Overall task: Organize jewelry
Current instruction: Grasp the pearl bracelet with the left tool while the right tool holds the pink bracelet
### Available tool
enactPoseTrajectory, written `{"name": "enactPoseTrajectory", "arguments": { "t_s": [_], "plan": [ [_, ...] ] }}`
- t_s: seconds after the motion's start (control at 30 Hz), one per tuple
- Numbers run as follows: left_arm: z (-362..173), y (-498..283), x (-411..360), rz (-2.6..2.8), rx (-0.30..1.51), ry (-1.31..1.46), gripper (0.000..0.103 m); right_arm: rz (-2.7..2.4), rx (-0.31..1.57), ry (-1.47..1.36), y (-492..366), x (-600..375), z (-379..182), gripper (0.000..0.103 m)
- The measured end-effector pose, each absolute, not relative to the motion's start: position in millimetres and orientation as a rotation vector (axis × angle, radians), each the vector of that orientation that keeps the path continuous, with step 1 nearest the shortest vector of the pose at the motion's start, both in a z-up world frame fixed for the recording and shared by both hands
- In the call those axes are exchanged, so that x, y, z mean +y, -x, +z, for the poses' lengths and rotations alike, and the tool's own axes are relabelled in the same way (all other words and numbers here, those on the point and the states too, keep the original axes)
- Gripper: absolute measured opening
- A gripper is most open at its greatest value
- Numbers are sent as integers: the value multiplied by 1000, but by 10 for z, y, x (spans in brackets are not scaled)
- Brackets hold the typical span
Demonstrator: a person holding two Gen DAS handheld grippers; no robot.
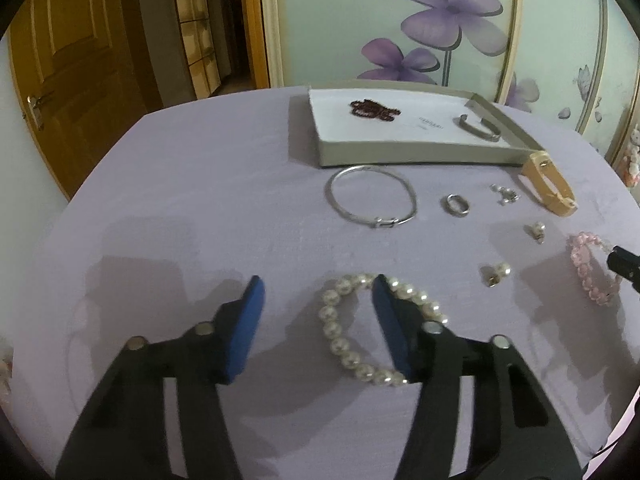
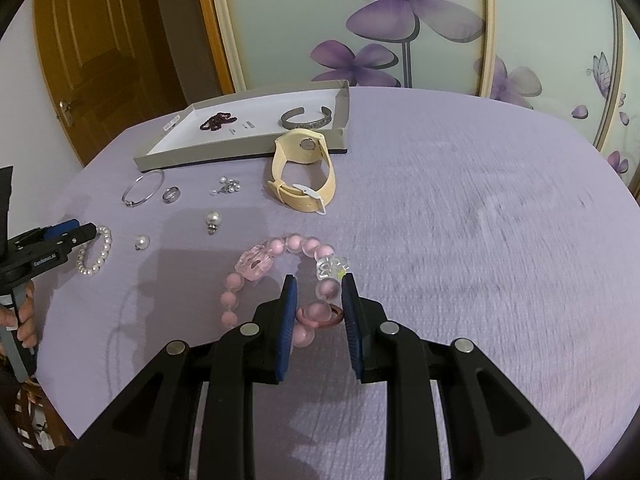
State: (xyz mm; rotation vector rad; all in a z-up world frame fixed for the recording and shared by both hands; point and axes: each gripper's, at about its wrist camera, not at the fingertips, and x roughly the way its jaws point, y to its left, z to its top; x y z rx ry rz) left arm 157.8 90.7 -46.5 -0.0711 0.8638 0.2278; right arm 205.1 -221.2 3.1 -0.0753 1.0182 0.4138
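Note:
A white pearl bracelet (image 1: 340,344) (image 2: 96,256) lies on the purple tablecloth. My left gripper (image 1: 318,280) (image 2: 78,229) is open over it: the right finger rests inside the loop, the loop's left side lies between the pads, and neither pad presses on it. A pink bead bracelet (image 2: 256,262) (image 1: 588,276) lies further right, and my right gripper (image 2: 319,278) is shut on its near beads. A grey box tray (image 1: 400,156) (image 2: 200,160) at the back holds a dark red bead piece (image 1: 374,109) and a grey cuff (image 1: 478,126).
In front of the tray lie a silver bangle (image 1: 372,196), a ring (image 1: 456,204), a small silver cluster (image 1: 504,194), a beige watch (image 2: 304,176) and two pearl earrings (image 1: 496,274). A person's hand (image 2: 24,320) holds the left gripper. A flowered panel stands behind the table.

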Motion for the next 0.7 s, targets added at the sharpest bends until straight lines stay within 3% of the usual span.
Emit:
{"name": "enactPoseTrajectory", "arguments": {
  "t_s": [0.07, 0.2, 0.37, 0.7],
  "plan": [
    [-503, -1610, 933, 217, 893, 83, 39, 414, 1020, 72, -2058, -2220, 28, 24],
    [-509, -1648, 874, 203, 900, 50, 33, 413, 1024, 71, -2064, -2205, 23, 24],
    [-511, -1701, 781, 179, 901, 3, 12, 415, 1022, 70, -2060, -2201, 26, 24],
    [-475, -1772, 689, 184, 881, -52, 9, 436, 993, 59, -2048, -2184, 114, 24]
  ]
}}
